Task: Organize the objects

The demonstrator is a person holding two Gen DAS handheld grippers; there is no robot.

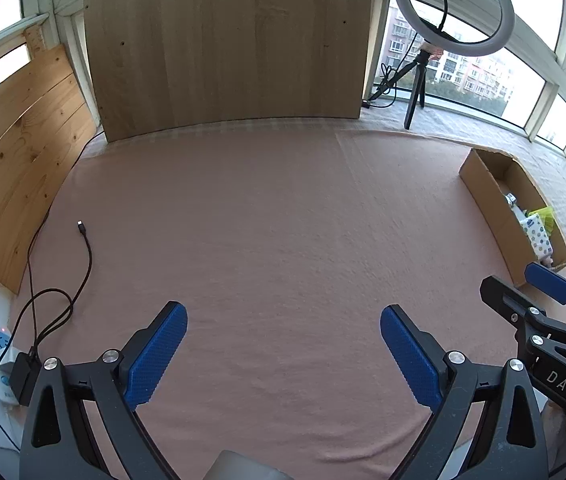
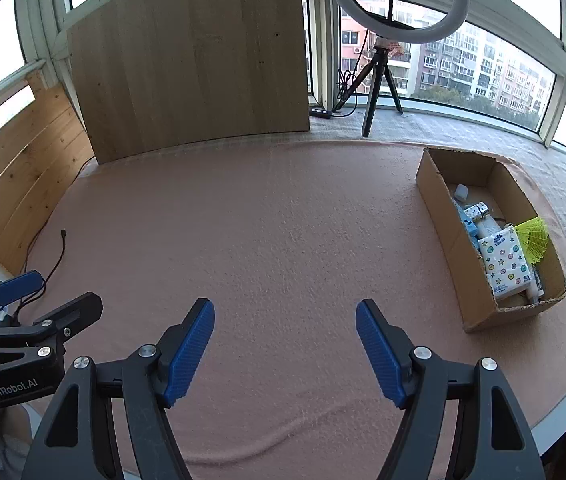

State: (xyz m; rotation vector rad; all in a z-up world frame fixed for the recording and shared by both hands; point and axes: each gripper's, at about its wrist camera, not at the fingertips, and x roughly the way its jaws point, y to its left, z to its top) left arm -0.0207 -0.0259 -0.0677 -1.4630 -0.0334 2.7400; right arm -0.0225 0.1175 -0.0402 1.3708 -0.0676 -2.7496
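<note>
A cardboard box [image 2: 439, 216] lies on the pink cloth at the right, also seen as the cardboard box [image 1: 483, 196] in the left wrist view. Inside it lie a star-patterned tissue pack [image 2: 503, 264], a yellow fan [image 2: 533, 240], a small white bottle [image 2: 461, 192] and other small items. My left gripper [image 1: 283, 320] hangs open over bare cloth, nothing between its blue pads. My right gripper [image 2: 285, 316] is open too, over bare cloth left of the box. Each gripper shows at the edge of the other's view.
A pink cloth [image 1: 267, 232] covers the table. A tall wooden board [image 1: 227, 44] stands at the back and wooden planks [image 1: 15, 152] at the left. A black cable [image 1: 83, 248] runs to a power strip [image 1: 1, 356]. A ring light on a tripod [image 2: 395, 0] stands by the windows.
</note>
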